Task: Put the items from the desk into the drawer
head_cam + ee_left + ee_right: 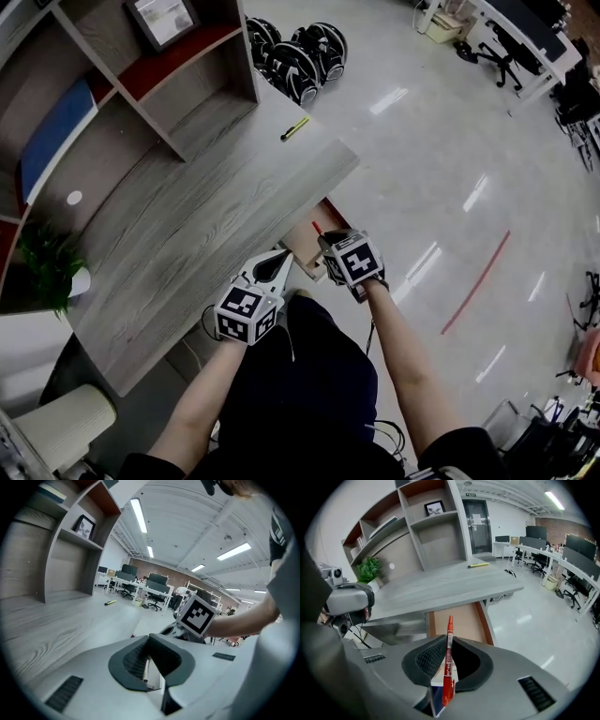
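A red pen [448, 660] stands upright between the pads of my right gripper [449, 656], which is shut on it. Its tip [316, 228] points over the open wooden drawer [457, 620] under the grey desk's [187, 234] front edge. In the head view the right gripper [328, 242] hovers just above the drawer [307, 246]. My left gripper [281, 260] sits beside it at the desk edge, its jaws together with nothing in them [149, 660]. A yellow marker [295, 128] lies on the desk's far corner, also visible in both gripper views [478, 565] [110, 603].
A shelf unit [141, 84] with a picture frame [161, 19] backs the desk. A potted plant [52, 267] stands at the desk's left end. Black wheeled devices [295, 56] sit on the floor beyond the desk. The person's legs are right below the grippers.
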A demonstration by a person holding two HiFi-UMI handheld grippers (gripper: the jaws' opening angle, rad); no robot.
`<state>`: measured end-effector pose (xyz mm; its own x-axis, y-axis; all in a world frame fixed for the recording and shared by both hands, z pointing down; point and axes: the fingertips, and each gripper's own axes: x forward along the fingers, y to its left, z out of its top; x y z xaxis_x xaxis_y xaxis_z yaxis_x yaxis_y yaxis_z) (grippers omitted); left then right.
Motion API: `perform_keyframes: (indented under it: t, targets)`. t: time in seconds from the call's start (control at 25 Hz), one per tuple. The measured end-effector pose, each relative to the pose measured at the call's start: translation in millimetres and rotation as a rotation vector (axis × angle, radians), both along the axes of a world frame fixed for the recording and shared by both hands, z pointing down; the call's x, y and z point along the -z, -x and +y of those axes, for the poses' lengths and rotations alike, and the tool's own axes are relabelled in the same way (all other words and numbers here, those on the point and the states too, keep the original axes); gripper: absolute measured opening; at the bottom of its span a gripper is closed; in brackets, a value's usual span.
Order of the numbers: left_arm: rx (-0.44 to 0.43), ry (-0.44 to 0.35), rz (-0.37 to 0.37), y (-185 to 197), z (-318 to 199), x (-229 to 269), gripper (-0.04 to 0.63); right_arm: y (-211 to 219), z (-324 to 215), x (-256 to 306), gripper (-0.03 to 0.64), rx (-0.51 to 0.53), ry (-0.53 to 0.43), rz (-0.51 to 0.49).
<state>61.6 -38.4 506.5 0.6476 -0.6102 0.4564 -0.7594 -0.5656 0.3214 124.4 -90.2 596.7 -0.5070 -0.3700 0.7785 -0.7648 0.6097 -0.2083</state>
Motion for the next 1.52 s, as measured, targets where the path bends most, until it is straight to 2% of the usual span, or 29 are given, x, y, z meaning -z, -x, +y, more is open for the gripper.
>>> perform_keyframes:
  t: [0.36, 0.56, 0.8, 0.92, 1.04, 1.28, 1.52]
  targets:
    - [0.083, 0.042, -0.016, 11, -3, -22, 0.008, 19, -3, -55, 0.064, 0.031, 0.103, -0.003]
    - [0.126, 0.068, -0.019, 18, 4, -29, 0.008, 44, -5, -69, 0.064, 0.067, 0.114, -0.014]
    - [0.176, 0.074, -0.017, 33, 4, -31, 0.008, 66, -12, -74, 0.064, 0.057, 0.13, -0.059]
    - [0.191, 0.077, -0.019, 40, 3, -31, 0.008, 69, -13, -77, 0.063, 0.076, 0.113, -0.009]
    - [0.194, 0.086, -0.012, 41, 2, -32, 0.008, 67, -11, -79, 0.064, 0.094, 0.09, 0.03]
    - [0.186, 0.101, -0.008, 36, 1, -36, 0.006, 58, -2, -77, 0.071, 0.061, 0.116, 0.0]
    - [0.169, 0.096, -0.011, 31, 0, -32, 0.006, 49, 3, -61, 0.072, 0.023, 0.087, -0.034]
